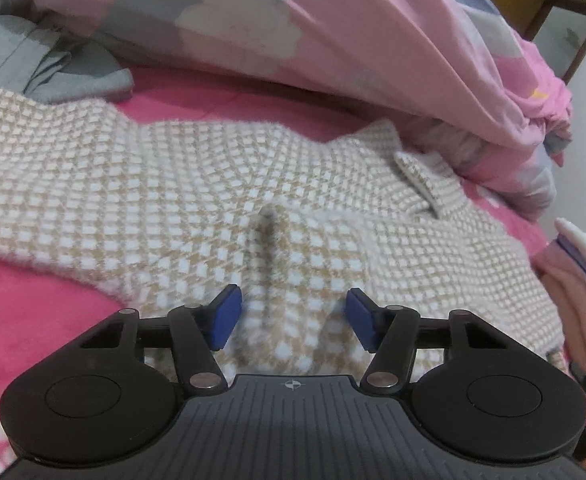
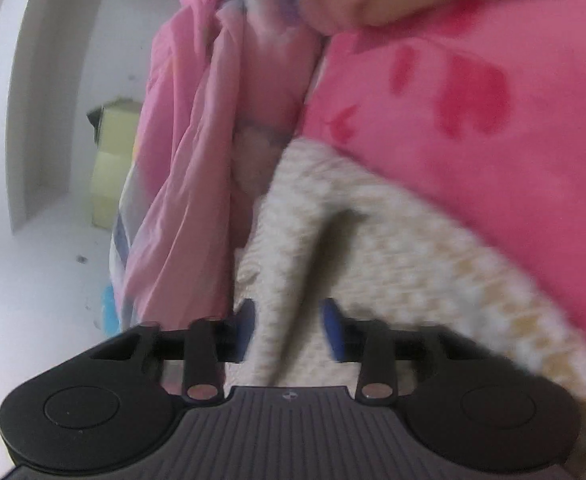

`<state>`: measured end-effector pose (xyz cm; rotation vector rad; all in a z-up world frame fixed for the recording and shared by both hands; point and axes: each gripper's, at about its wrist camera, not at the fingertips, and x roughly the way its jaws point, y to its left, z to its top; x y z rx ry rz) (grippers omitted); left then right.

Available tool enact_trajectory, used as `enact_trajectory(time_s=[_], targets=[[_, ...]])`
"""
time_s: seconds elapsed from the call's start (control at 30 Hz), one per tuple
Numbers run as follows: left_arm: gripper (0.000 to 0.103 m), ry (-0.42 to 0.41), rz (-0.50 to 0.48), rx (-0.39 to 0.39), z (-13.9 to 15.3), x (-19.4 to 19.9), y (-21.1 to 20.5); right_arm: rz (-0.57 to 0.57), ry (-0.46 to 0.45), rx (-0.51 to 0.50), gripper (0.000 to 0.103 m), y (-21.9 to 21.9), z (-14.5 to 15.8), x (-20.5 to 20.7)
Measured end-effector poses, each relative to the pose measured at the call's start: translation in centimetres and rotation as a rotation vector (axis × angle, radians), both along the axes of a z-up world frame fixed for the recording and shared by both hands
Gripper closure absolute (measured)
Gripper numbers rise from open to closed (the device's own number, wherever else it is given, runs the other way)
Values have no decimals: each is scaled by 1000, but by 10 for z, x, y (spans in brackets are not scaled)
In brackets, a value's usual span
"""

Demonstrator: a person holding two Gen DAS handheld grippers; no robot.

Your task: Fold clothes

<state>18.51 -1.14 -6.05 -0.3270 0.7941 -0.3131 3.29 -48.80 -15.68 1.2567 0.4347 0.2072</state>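
Observation:
A beige-and-white checked knit sweater (image 1: 197,184) lies spread across the pink bed sheet (image 1: 25,304), its ribbed cuff (image 1: 429,184) turned up at the right. My left gripper (image 1: 293,317) sits low on the sweater. A raised ridge of the knit is bunched between its blue pads (image 1: 227,316), which press on it from both sides. In the blurred right wrist view, my right gripper (image 2: 289,330) holds a fold of the same sweater (image 2: 393,248) between its blue pads (image 2: 333,332), near the bed's edge.
A pink, grey and blue flowered quilt (image 1: 333,32) is heaped behind the sweater and hangs over the bed's side (image 2: 189,152). Grey clothing (image 1: 41,60) lies at the far left. Folded pink and white items (image 1: 581,272) sit at the right. A wooden stand (image 1: 549,4) is by the wall.

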Motion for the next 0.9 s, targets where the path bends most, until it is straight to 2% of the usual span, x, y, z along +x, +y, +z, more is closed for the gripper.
enact_trajectory(time_s=[0.03,0.1,0.13,0.17,0.2,0.4,0.57,0.67,0.9], targets=[[47,-8,4,-4,-1,0,-1,1,-41,-16,75,1,-4,-1],[63,-26,0,1,-1,-1,-6,6,-76,-54,74,4,-4,-1],[75,-34,-2,10,0,-1,-7,11,-73,-73,74,5,-1,0],[91,-42,-1,22,2,-2,-7,15,-73,-84,74,6,1,1],[98,-48,-1,28,5,-2,-5,15,-78,-81,74,6,1,0],[99,-125,12,8,40,1,4,9,-97,-73,73,7,-5,1],[99,-227,49,36,72,1,12,7,-107,-57,72,4,-10,2],[100,-230,67,61,70,1,14,6,-108,-55,72,4,-10,3],[101,-163,86,84,47,-4,26,0,-109,-47,72,4,-9,5]])
